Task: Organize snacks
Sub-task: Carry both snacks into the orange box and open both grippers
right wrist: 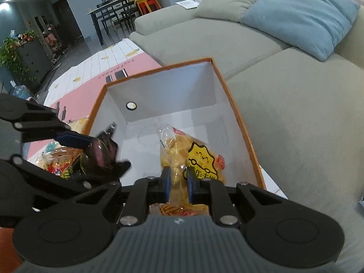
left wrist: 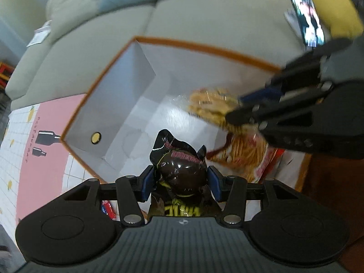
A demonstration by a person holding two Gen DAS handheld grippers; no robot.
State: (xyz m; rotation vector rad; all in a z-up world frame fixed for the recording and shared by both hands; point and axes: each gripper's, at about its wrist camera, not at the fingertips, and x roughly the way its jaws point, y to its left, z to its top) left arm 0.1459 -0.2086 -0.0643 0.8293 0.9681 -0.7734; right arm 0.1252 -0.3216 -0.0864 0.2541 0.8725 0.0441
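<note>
An orange-rimmed box with white inside [left wrist: 141, 72] [right wrist: 173, 91] stands on the table by the sofa. My left gripper [left wrist: 180, 182] is shut on a dark brown snack pack [left wrist: 182, 170] and holds it over the box's near edge; it shows at the left of the right wrist view [right wrist: 100, 150]. My right gripper [right wrist: 178, 182] is shut on a clear bag of yellow chips [right wrist: 188, 154] over the box's inside; it enters the left wrist view from the right [left wrist: 241, 107], with the bag [left wrist: 209, 104] blurred. A red-and-clear bag of stick snacks [left wrist: 245, 157] lies below it.
The table has a pink and white checked cloth [left wrist: 43, 150] [right wrist: 95, 68]. More snack packs [right wrist: 56, 157] lie left of the box. A grey-green sofa [right wrist: 284, 91] with a blue cushion [right wrist: 302, 16] is behind. A phone [left wrist: 309, 22] lies on the sofa.
</note>
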